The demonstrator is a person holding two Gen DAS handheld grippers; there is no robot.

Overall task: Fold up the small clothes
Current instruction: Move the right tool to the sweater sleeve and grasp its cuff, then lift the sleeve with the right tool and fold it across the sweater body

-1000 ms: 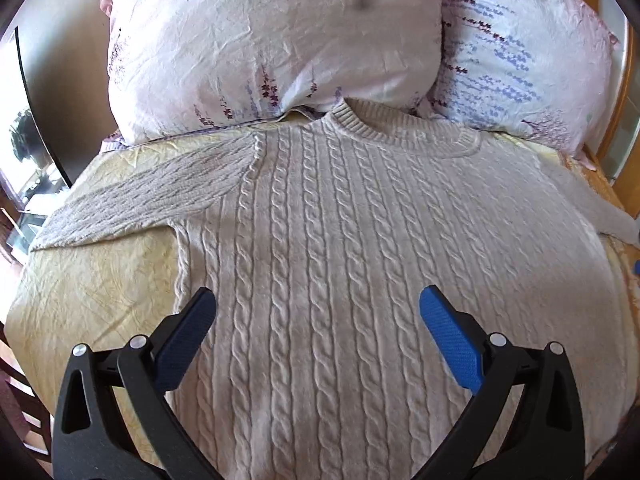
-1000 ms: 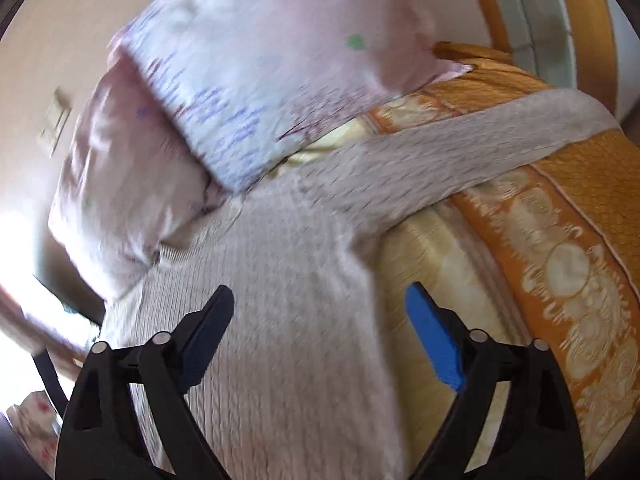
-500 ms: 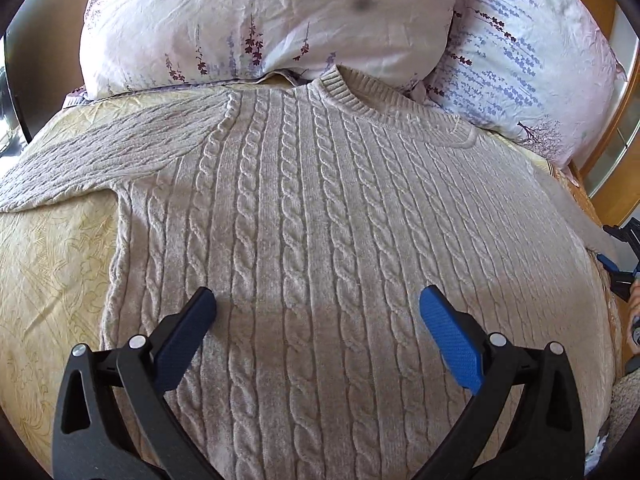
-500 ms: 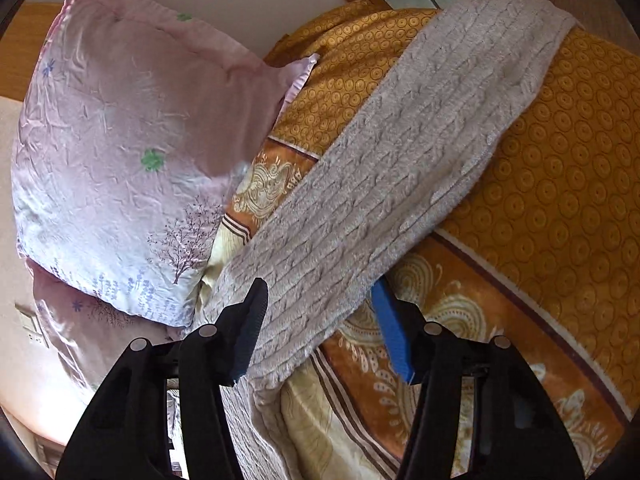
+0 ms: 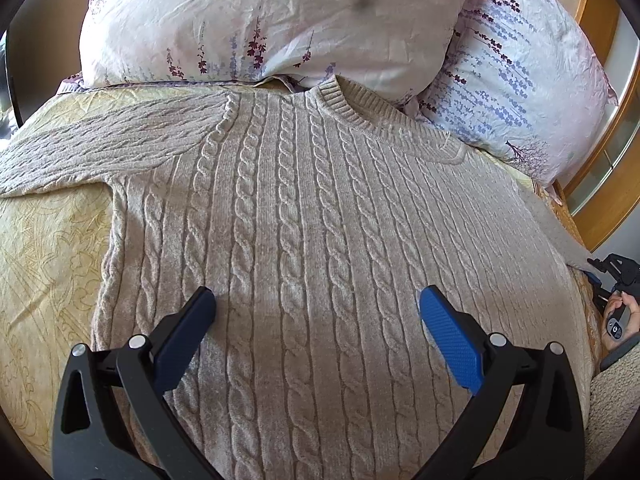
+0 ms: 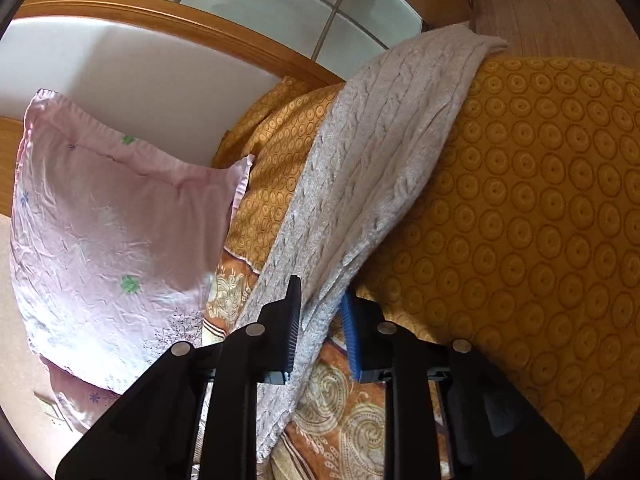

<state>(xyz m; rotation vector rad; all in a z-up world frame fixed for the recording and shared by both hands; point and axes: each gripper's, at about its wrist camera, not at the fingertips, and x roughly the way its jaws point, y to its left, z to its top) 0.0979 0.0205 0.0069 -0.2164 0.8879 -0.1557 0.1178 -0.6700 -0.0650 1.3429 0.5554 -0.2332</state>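
- Beige cable-knit sweater point(image 5: 304, 216) lies flat on yellow bedspread point(image 5: 44, 248), collar by pillows.
- Left gripper point(image 5: 316, 308) spread wide over sweater's front, gripping nothing.
- Right gripper point(image 6: 320, 320) jaws just closed, clamped on sweater's sleeve point(image 6: 384, 160).

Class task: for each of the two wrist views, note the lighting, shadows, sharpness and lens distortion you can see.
Left wrist view: sharp, evenly daylit; the sweater bulges from fisheye bending; soft shadow patch between the left claw tips; dark corners. Right wrist view: sharp, warm light; the curved wooden frame shows distortion.
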